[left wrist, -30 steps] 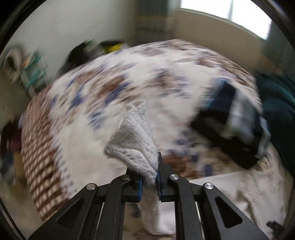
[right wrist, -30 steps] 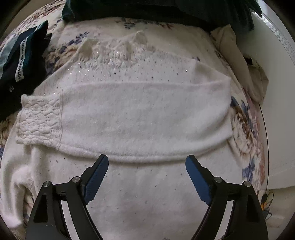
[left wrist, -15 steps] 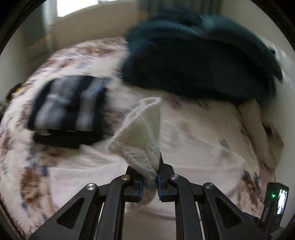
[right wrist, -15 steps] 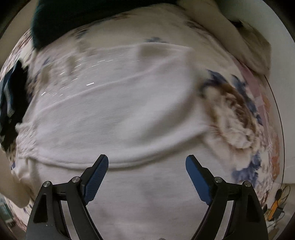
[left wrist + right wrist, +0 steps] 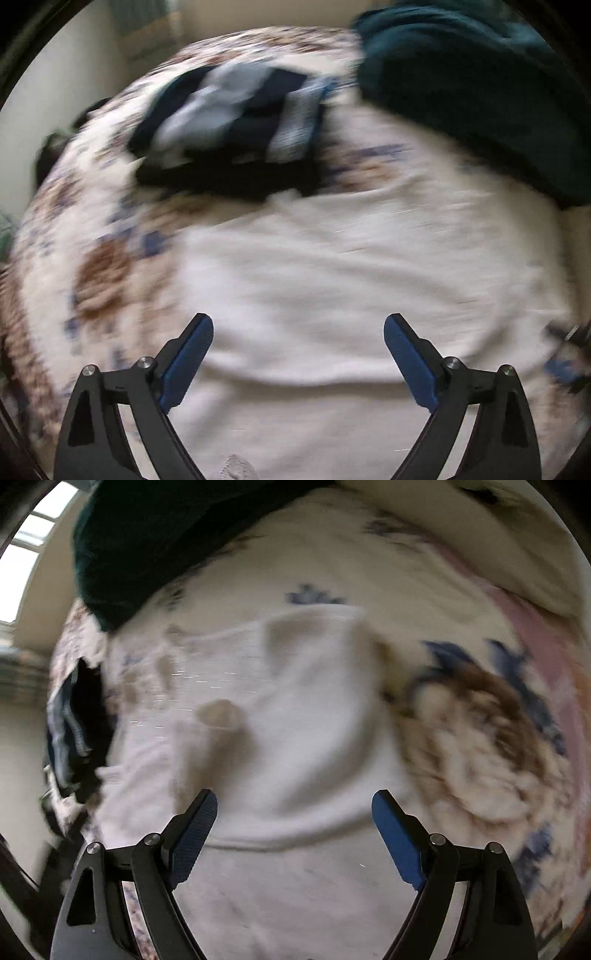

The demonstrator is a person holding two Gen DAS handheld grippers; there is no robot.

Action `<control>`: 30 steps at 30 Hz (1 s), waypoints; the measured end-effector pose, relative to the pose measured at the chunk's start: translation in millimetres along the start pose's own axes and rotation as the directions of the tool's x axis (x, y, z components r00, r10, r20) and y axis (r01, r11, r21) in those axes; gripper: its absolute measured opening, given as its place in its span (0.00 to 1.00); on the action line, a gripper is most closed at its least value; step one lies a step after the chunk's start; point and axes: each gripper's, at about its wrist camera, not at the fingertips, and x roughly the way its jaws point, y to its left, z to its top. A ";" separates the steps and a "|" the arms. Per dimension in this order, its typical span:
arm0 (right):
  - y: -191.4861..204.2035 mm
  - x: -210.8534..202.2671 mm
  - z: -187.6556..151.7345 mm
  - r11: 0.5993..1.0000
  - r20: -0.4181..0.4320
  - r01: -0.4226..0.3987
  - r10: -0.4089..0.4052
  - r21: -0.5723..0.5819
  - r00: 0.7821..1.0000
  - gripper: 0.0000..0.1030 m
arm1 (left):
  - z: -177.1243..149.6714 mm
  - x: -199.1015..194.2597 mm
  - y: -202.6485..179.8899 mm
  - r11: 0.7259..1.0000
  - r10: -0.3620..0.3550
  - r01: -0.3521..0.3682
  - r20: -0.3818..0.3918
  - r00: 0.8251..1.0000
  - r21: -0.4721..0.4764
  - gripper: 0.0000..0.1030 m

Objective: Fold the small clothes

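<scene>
A white knitted sweater [image 5: 332, 280] lies spread on the floral bedspread [image 5: 99, 273], with its sleeves folded across the body. My left gripper [image 5: 298, 343] is open and empty just above the sweater's lower part. The sweater also shows in the right wrist view [image 5: 295, 716], motion-blurred. My right gripper [image 5: 294, 819] is open and empty above the folded sleeve's edge. A knitted cuff edge [image 5: 236, 467] peeks out at the bottom of the left wrist view.
A folded dark blue and grey striped garment [image 5: 236, 125] lies on the bed beyond the sweater. A dark teal blanket [image 5: 480, 85] is heaped at the far right, and it also shows in the right wrist view [image 5: 155, 542]. A beige cloth [image 5: 498, 542] lies at the bed's right side.
My left gripper has opened and let go of the white sleeve cuff, which now lies on the sweater. Both grippers have swung over the garment. The right gripper stays open.
</scene>
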 end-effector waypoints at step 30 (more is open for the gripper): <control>-47.2 -9.2 13.6 0.984 0.151 0.084 -0.108 0.159 0.983 0.14 | 70.5 120.3 -5.5 0.992 0.120 -0.122 -0.044 0.992 -0.036 0.92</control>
